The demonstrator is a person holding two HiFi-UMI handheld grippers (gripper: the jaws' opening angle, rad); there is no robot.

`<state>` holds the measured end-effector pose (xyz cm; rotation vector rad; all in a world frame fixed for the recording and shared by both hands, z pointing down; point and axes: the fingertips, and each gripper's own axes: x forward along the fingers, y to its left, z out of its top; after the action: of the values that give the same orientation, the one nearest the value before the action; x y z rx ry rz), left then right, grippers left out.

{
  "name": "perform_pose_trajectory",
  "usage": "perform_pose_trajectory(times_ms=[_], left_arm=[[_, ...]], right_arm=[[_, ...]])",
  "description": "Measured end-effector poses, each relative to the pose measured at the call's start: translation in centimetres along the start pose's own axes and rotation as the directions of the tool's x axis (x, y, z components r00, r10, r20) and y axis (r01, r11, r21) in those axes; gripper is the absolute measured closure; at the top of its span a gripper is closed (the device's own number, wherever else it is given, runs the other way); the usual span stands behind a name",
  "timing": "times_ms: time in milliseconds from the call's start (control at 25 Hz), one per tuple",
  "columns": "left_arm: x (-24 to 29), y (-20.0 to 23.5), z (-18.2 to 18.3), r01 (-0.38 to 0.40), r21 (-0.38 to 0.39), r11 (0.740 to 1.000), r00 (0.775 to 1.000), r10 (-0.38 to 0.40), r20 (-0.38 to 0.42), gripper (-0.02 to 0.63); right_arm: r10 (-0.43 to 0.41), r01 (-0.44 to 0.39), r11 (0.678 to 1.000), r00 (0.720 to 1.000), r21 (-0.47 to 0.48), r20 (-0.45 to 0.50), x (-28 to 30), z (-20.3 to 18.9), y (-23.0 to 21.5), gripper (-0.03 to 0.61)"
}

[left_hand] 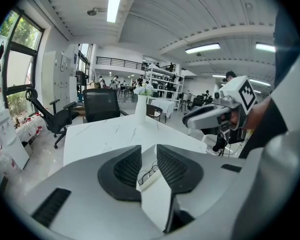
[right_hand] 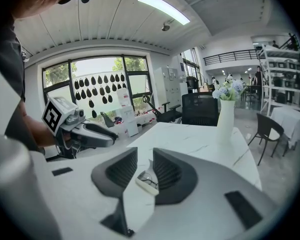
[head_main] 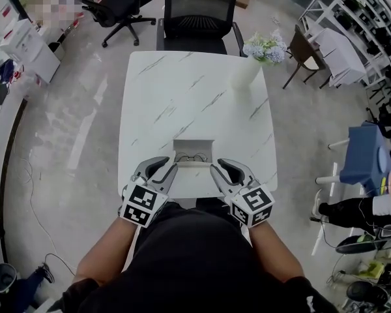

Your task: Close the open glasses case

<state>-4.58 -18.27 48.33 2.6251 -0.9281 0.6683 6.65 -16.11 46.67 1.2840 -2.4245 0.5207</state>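
A white glasses case (head_main: 193,152) lies open near the front edge of the marble table (head_main: 182,90). Dark-rimmed glasses (head_main: 193,156) rest in its tray, and the lid (head_main: 194,180) lies flat toward me. My left gripper (head_main: 158,173) sits at the lid's left side and my right gripper (head_main: 225,173) at its right side. Both stand open by a narrow gap with nothing between the jaws. In the left gripper view the case (left_hand: 151,180) shows through the gap of the left gripper (left_hand: 149,163). In the right gripper view the case (right_hand: 148,183) lies past the right gripper (right_hand: 145,166).
A white vase (head_main: 246,72) with pale flowers stands at the table's far right corner. A black mesh chair (head_main: 199,15) is behind the far edge, another office chair (head_main: 115,8) further left. A brown chair (head_main: 302,51) and a covered table stand at the right.
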Motion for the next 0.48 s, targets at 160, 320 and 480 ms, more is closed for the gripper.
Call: perform_pose_trajectory(times_ms=[160,320,480], left_arm=[[0.4,0.5,-0.5,-0.004,0.013,1.000,1.000,0.005,-0.027,0.514],[1.7,0.3,-2.8,0.021,0.035,0.999,0.995,-0.017,-0.101,0.514],[3.1,0.6,-5.8,0.022,0.042,0.999,0.982,-0.014,-0.189,0.514]], right_arm=[[-0.002,0.001,1.000,0.999,-0.023,-0.033,0.3,-0.5,-0.7,0.483],[-0.018,0.015,0.999,0.995,-0.029,-0.095,0.8,-2.1,-2.1,0.483],[-0.021,0.017,0.999,0.987,-0.027,-0.160,1.3,-4.0,-3.3,0.483]])
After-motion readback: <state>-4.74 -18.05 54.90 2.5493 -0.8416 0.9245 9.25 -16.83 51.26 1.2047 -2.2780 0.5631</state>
